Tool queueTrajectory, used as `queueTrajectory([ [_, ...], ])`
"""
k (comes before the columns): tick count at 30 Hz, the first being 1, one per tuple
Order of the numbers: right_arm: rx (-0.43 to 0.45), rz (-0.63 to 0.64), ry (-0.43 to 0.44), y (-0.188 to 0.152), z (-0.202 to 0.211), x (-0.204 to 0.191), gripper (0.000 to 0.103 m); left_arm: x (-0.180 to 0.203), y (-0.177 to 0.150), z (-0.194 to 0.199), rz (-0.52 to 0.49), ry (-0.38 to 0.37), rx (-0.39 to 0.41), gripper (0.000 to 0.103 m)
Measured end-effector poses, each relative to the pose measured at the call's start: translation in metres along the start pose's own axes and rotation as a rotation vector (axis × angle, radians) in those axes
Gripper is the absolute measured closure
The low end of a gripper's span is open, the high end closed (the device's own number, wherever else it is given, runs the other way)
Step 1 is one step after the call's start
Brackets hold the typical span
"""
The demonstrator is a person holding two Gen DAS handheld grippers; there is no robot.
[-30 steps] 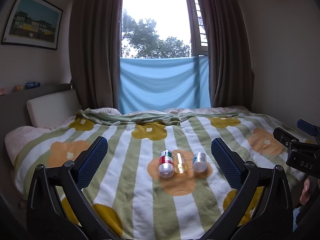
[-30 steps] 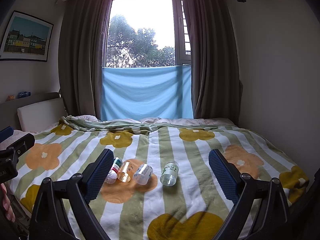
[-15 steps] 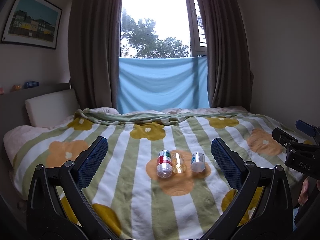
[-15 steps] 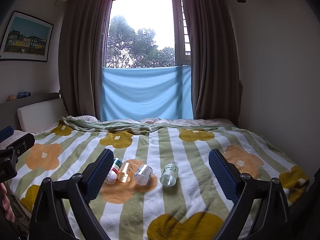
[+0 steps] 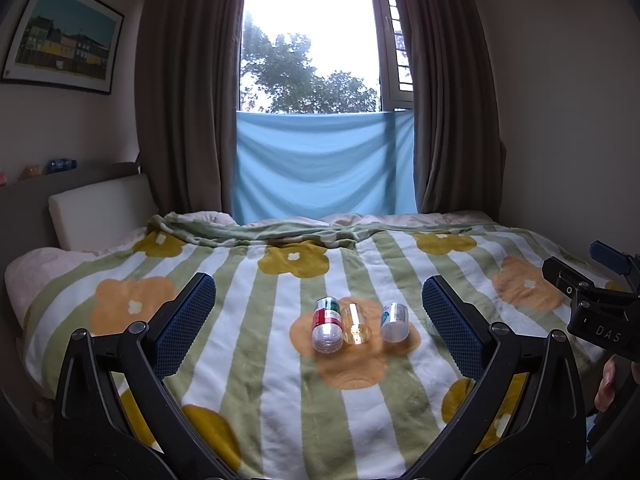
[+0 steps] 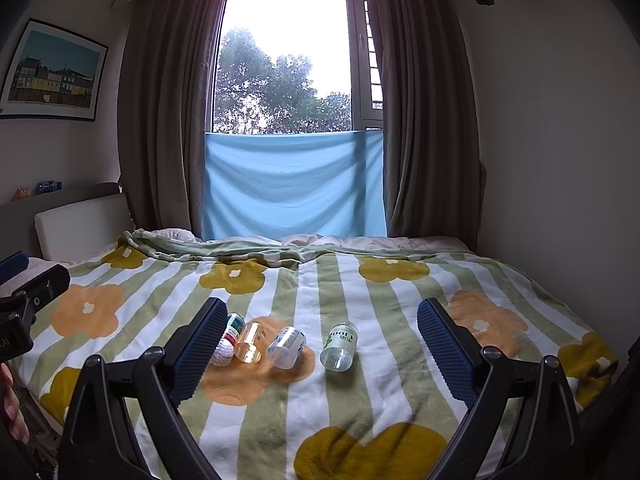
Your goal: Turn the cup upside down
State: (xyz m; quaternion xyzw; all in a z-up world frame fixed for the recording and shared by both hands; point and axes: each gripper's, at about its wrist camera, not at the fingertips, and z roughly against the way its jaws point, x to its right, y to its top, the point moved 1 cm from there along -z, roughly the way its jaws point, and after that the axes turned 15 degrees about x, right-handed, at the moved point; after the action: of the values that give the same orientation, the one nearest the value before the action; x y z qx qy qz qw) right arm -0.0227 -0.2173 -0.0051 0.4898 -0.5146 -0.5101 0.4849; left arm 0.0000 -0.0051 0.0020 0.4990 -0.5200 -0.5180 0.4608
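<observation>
Both tongs wide open, nothing held. Left gripper [image 5: 319, 316] and right gripper [image 6: 322, 338] hang above the near part of the bed, blue textured pads spread far apart, not touching anything.

Bed is covered by a green-and-white striped fleece blanket with orange and mustard flowers [image 5: 256, 360]. Four small items lie on their sides in a row on it, all near the middle, bases or mouths facing the cameras:
- clear plastic cup with red-and-green label [image 5: 327, 323], leftmost; in the right wrist view [image 6: 230, 338] it's partly hidden behind the right gripper's left pad.
- amber transparent plastic cup [image 5: 355, 323], just right of it, touching or nearly so; also at [image 6: 249, 342].
- clear plastic cup with blue-and-white label [image 5: 394, 322], next right, small gap; also at [image 6: 286, 347].
- clear small bottle with green-and-white label [image 6: 340, 346], rightmost, apart from the others; right wrist view only.

First three sit on an orange flower print. None stands upright or inverted.

The other tool's black body shows at each frame edge: [image 5: 596, 312] and [image 6: 24, 308].

Background: blue cloth hung across the lower window [image 6: 294, 184], brown curtains [image 6: 420, 120], framed picture on the left wall [image 5: 64, 38].
</observation>
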Motion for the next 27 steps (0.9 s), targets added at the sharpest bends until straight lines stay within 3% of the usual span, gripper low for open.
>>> queueTrajectory([
  [8, -0.012, 0.000, 0.009, -0.006, 0.000, -0.007, 0.008, -0.004, -0.006, -0.014, 0.015, -0.005, -0.042, 0.000],
  [15, -0.057, -0.006, 0.031, -0.024, -0.016, -0.010, 0.008, -0.014, -0.017, -0.052, 0.026, -0.016, -0.111, 0.000],
  [21, -0.106, -0.011, 0.059, -0.044, -0.036, -0.014, 0.008, -0.018, -0.043, -0.127, -0.001, -0.057, -0.244, 0.000],
  [27, -0.170, -0.016, 0.085, -0.072, -0.064, -0.015, 0.008, -0.021, -0.086, -0.216, 0.035, -0.113, -0.405, 0.000],
])
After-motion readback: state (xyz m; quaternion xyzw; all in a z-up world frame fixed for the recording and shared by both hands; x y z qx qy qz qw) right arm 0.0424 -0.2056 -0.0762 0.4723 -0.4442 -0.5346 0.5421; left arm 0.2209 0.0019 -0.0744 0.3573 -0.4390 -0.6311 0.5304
